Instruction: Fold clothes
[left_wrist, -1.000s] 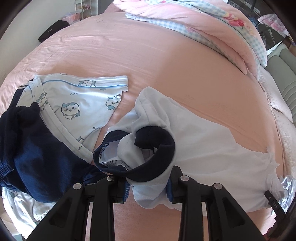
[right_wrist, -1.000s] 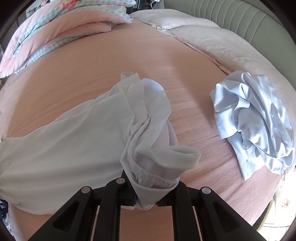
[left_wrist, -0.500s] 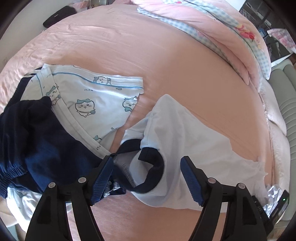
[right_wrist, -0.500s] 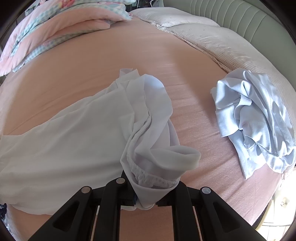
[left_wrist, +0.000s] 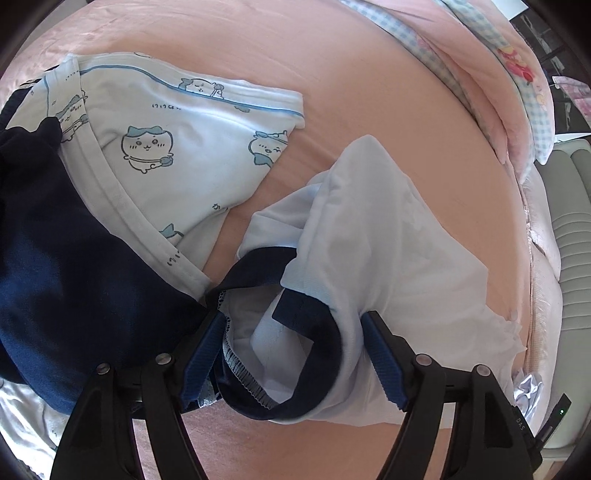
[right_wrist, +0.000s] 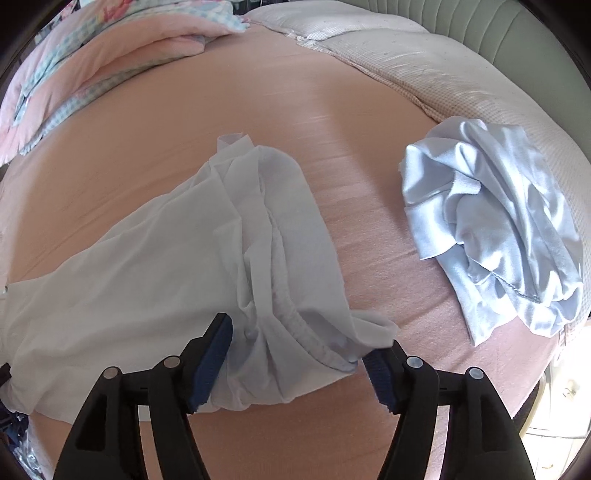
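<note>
The left gripper (left_wrist: 291, 354) stands with its jaws spread wide, the navy-trimmed sleeve cuff (left_wrist: 295, 354) of the pale blue shirt (left_wrist: 388, 258) lying loose between the blue pads, which do not press on it. From there the shirt stretches across the pink bedsheet (left_wrist: 369, 129) toward two o'clock in the left wrist view. At ten o'clock lies a white garment printed with cartoon animals (left_wrist: 166, 147), and at nine o'clock a dark navy garment (left_wrist: 74, 277) rests partly over it, just beside the left gripper's left finger. A folded pink and checked quilt (left_wrist: 498, 74) sits at one o'clock, well apart from the shirt. In the right wrist view, the right gripper (right_wrist: 295, 363) has its jaws opening, and the bunched end of the same shirt (right_wrist: 166, 266) sits between its pads; the cloth rests against the right pad but is not clamped. The shirt spreads from six o'clock out toward nine o'clock on the sheet. A crumpled satin light blue garment (right_wrist: 498, 221) lies at three o'clock, apart from the shirt, near a cream textured bolster (right_wrist: 424, 66) that curves along the bed edge from twelve to three o'clock.
</note>
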